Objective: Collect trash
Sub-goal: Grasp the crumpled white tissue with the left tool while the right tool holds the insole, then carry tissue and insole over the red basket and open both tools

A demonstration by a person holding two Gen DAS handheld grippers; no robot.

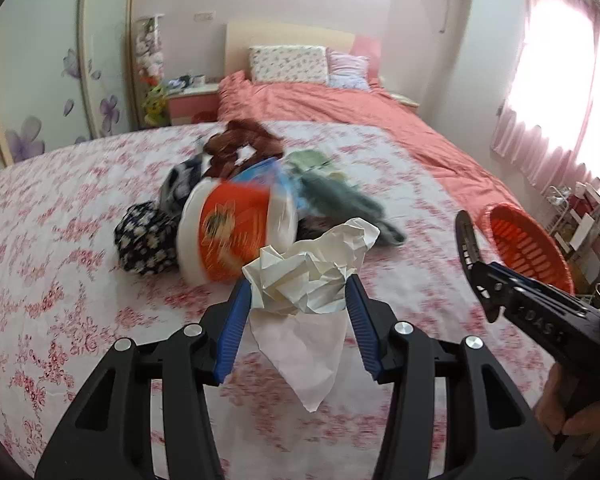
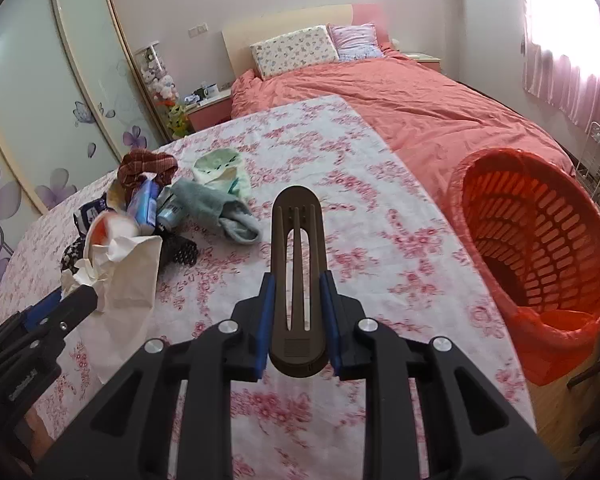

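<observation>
Between the blue pads of the left gripper (image 1: 298,300) sat a crumpled wad of white paper (image 1: 312,268), pinched on both flanks and held clear of the floral sheet (image 1: 80,280), a loose flat corner dangling below the jaws. It looked feather-light and soft, likely to crush further under pressure and to slip if gripped only by that hanging flap; the bunched middle, where the pads already pressed, seemed the safest hold. Behind it lay the rest of the heap: an orange and white cup (image 1: 236,236) tipped on its side, a dark flowered cloth (image 1: 146,240), a grey-green sock (image 1: 348,204), a brown rag (image 1: 240,140) and a blue packet (image 2: 148,200). The right gripper (image 2: 298,320) was clamped on a stiff brown slotted clip (image 2: 298,280), rigid plastic by the look of it, held by its thick base with the rounded end pointing forward. Off the right edge of the table stood the orange slatted basket (image 2: 540,240) lined with a red bag, near the right gripper and well apart from the paper. Beyond lay a bed with a coral quilt (image 1: 340,104)
</observation>
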